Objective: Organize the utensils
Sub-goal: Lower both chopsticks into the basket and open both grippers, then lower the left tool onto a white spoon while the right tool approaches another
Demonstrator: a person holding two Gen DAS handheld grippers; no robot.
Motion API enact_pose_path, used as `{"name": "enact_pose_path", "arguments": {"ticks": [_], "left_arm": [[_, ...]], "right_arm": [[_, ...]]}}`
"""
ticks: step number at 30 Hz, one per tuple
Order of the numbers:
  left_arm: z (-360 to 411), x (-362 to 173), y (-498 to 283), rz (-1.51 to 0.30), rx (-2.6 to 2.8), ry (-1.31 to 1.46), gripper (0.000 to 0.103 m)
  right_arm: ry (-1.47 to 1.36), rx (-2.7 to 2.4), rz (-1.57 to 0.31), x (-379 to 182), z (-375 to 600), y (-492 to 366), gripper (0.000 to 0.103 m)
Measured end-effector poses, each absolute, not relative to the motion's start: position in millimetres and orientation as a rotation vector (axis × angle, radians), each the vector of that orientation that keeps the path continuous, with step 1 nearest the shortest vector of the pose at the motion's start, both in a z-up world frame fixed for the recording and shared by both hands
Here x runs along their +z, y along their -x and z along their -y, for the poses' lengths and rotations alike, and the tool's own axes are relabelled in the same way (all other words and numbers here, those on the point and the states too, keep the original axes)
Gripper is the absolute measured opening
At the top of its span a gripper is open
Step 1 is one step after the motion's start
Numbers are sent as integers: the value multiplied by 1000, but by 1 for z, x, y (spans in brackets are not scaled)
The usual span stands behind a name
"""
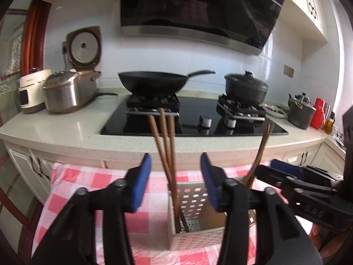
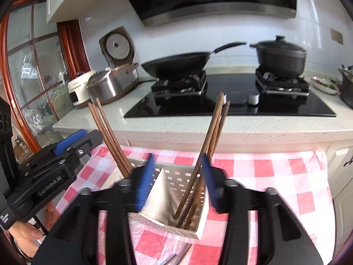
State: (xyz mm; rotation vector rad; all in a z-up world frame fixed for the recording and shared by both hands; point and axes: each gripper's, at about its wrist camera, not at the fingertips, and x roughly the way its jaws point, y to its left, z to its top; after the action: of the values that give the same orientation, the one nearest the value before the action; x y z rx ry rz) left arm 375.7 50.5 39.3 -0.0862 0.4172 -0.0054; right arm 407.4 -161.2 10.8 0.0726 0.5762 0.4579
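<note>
The holder (image 1: 194,231), a white perforated box with a divider, stands on the desk (image 1: 92,190) under a red-checked cloth. Three chopsticks (image 1: 167,154) lean in its left compartment, and more chopsticks (image 2: 209,145) lean in the right one. The left tool (image 1: 176,176) hovers above the left sticks, jaws wide apart, holding nothing. The right tool (image 2: 177,176) is also spread wide and empty, the right sticks rising between its fingers without clear contact.

Leaning chopsticks (image 2: 110,141) crowd both caddy (image 2: 176,225) compartments; a divider (image 2: 162,196) splits them.
</note>
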Motion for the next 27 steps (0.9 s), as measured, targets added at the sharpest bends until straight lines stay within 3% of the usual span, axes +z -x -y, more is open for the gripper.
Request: {"name": "enact_pose_path", "arguments": {"ticks": [2,4,7,12,18,27], "left_arm": [[-55,45,-362,-396,13,87,53],[-61,50,-344,-368,40,96,68],[-70,53,-312,-331,71,107,79],[-81,43,-258,-321,114,111,91],[-89,16,-204,-345,150,119,98],[-79,-34,-163,-445,125,71,98]], "right_arm": [[-58,435,-555,16,167,-396,45],[-57,419,-538,19,175,-382,45],[-54,400,-520,18,186,-355,45],[-69,393,-517,6,199,-314,45],[-105,392,-567,-24,209,-273,45],[-83,399,-661,-68,205,-230,45]]}}
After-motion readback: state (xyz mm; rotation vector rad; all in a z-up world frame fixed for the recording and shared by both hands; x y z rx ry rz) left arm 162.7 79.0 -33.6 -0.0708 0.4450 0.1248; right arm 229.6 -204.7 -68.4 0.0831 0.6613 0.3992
